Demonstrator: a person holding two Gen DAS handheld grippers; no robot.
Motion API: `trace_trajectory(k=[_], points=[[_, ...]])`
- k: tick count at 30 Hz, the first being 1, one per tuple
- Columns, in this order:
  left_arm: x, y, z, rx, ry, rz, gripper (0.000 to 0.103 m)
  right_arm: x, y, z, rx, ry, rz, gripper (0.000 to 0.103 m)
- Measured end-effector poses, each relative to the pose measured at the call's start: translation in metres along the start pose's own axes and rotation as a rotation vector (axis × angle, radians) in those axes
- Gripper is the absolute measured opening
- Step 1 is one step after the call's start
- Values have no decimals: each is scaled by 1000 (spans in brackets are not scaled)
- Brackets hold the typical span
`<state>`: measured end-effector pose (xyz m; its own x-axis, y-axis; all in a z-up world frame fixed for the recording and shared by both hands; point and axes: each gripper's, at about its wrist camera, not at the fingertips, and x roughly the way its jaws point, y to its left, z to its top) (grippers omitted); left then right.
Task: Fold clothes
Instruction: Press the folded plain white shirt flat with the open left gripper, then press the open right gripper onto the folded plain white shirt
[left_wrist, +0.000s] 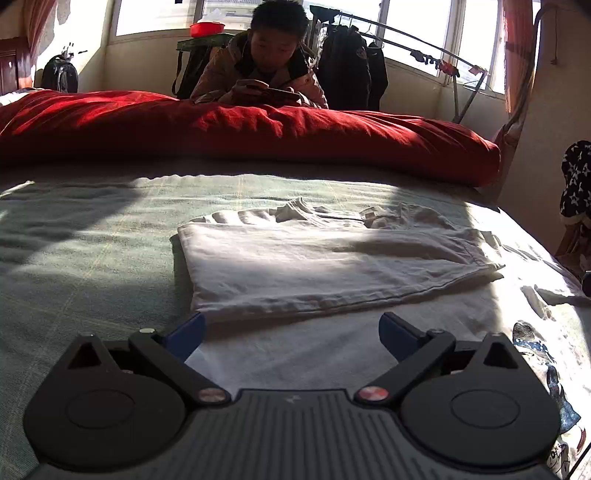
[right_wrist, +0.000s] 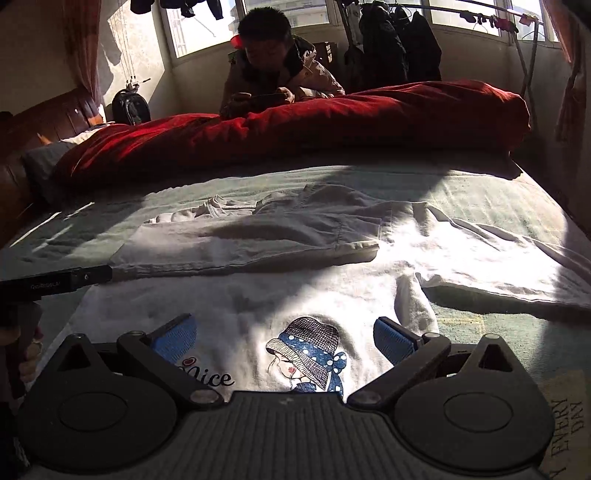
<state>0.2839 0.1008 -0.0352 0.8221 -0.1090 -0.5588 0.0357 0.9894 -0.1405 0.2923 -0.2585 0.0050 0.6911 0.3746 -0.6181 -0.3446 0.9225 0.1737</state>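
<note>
Right now my left wrist camera looks along the left gripper, whose blue pads stand wide apart with nothing between them, poised just above the near edge of a white T-shirt that lies partly folded on the pale green bedsheet. The shirt's collar points away from me, its near hem runs almost straight across, and sunlight cuts over its right half. Behind it a red quilt is heaped across the bed, and a person leans on the quilt looking down at a phone; dark jackets hang on a rack by the windows. Over on my right wrist camera, the right gripper is also spread wide and empty, with the shirt's front print, a girl in a blue hat, showing between its pads on the white T-shirt below. A fold of the same shirt lies across the far part, one sleeve stretched out to the right. At the left edge I can see the black body of the left gripper near the shirt's left side, held by a hand.
</note>
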Motion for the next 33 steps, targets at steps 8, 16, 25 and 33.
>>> trace_trajectory(k=[8, 16, 25, 33], points=[[-6, 33, 4, -90, -28, 6, 100, 127, -23, 86, 203, 124, 107, 98], [9, 35, 1, -86, 21, -12, 100, 214, -21, 84, 188, 208, 57, 98], [4, 22, 1, -49, 14, -49, 100, 205, 6, 91, 81, 141, 82, 99], [3, 15, 1, -10, 40, -91, 100, 179, 1, 54, 48, 239, 90, 100]])
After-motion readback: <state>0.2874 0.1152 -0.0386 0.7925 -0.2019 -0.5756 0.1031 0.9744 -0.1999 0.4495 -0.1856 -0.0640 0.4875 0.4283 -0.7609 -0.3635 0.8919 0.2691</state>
